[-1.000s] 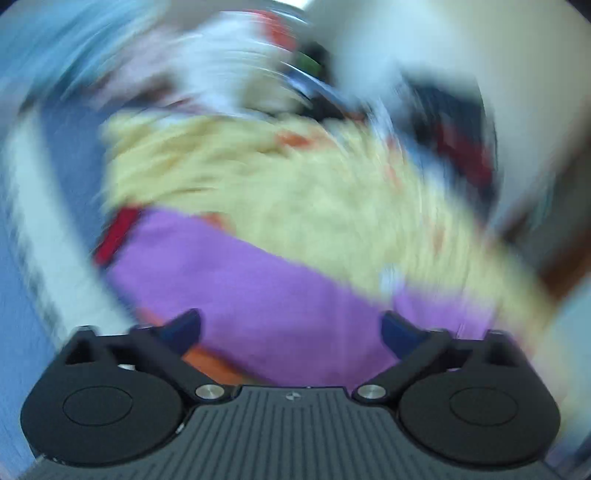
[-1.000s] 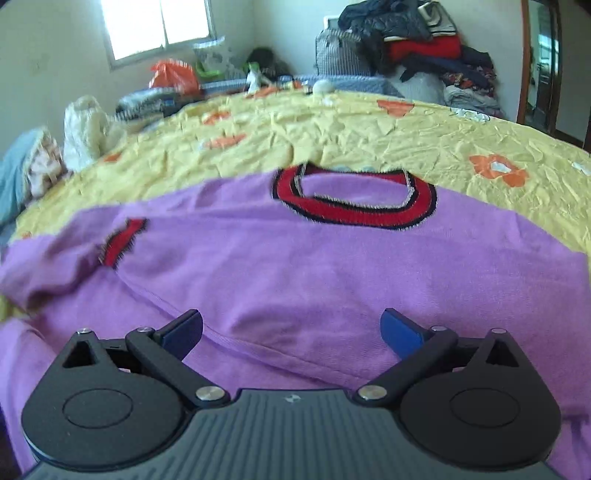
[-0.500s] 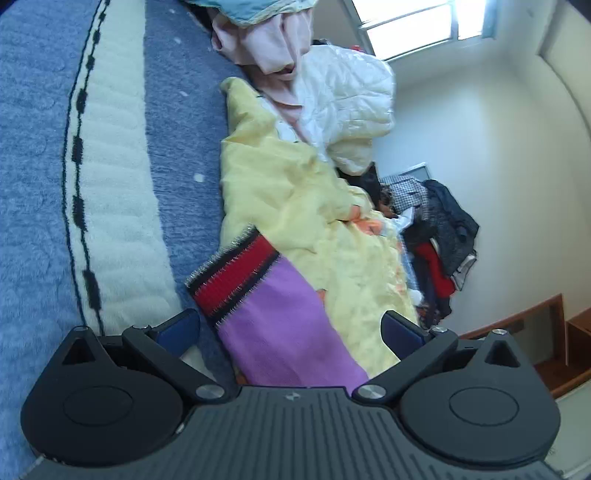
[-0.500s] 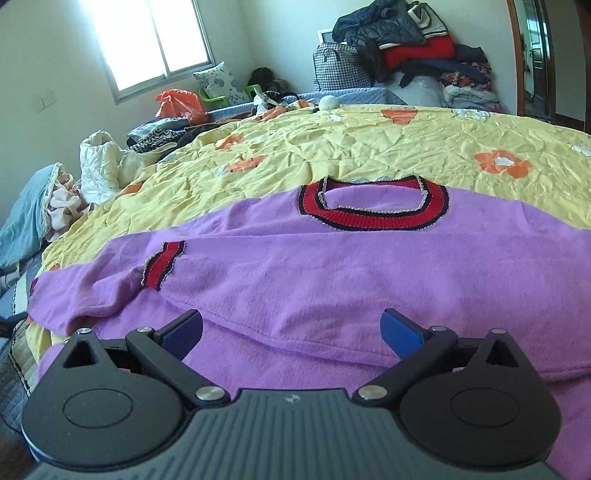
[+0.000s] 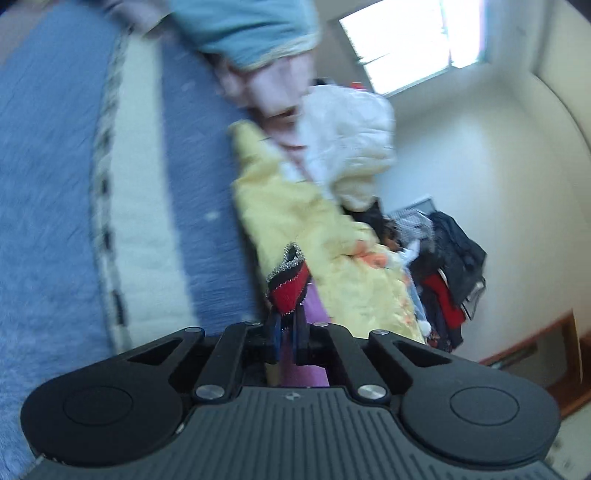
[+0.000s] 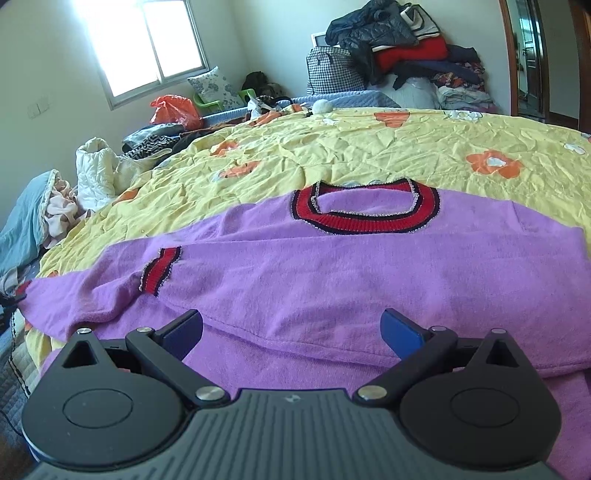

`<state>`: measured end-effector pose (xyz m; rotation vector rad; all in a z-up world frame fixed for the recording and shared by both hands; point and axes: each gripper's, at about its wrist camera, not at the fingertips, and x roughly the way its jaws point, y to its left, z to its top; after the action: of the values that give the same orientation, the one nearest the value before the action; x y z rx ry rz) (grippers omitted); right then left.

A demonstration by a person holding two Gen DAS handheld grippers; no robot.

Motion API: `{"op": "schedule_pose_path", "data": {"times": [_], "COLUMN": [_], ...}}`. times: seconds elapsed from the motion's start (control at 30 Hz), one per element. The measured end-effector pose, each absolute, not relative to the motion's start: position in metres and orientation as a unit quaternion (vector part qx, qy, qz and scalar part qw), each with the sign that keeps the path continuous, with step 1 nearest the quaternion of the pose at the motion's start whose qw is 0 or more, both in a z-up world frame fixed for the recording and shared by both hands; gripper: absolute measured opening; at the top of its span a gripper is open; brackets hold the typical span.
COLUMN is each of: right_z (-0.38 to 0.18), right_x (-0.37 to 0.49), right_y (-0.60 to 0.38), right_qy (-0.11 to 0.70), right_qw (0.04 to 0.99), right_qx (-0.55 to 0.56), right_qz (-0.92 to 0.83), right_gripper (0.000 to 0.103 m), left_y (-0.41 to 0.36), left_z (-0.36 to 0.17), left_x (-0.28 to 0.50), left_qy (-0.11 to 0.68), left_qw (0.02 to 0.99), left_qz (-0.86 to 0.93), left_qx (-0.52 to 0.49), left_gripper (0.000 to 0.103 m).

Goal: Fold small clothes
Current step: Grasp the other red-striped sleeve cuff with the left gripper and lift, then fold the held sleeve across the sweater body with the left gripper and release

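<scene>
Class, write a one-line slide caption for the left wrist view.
Left gripper shut on the purple sweater's red cuff, beside the yellow bedspread.

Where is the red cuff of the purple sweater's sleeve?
In the left wrist view, the red cuff sits pinched in the left tool, beside the yellow bedsheet.

Bright window [image 6: 147,48]; pale walls [image 6: 258,33]; cluttered bed [image 6: 369,147]

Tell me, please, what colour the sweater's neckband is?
The neckband is red with dark edging; the right wrist view shows it best.
</scene>
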<state>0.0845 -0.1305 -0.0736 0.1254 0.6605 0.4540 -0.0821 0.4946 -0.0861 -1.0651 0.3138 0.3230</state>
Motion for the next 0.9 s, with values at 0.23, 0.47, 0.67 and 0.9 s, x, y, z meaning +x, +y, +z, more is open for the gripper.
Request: {"op": "schedule_pose_path", "data": {"times": [0.23, 0.47, 0.67, 0.9], "right_z": [-0.070, -0.074, -0.078, -0.078], "right_x": [0.079, 0.069, 0.068, 0.056], "right_y": [-0.138, -0.151, -0.158, -0.175], "right_qy": [0.315, 0.310, 0.316, 0.305], "right_qw": [0.923, 0.926, 0.921, 0.923], "right_qx": [0.055, 0.060, 0.078, 0.110], "right_qz": [0.214, 0.207, 0.215, 0.206], "right_gripper": [0.103, 0.103, 0.103, 0.103], "left_y": [0.438, 0.370, 0.341, 0.230], "left_z": [-0.024, 0.028, 0.045, 0.034], "left_x": [-0.046, -0.038, 0.003, 0.105], "left_qy": [0.161, 0.157, 0.176, 0.267], "left_qw": [0.869, 0.908, 0.899, 0.874], "left_qz": [0.075, 0.148, 0.058, -0.065], "left_qx": [-0.462, -0.359, -0.396, -0.402], "left_gripper": [0.003, 0.003, 0.003, 0.003]}}
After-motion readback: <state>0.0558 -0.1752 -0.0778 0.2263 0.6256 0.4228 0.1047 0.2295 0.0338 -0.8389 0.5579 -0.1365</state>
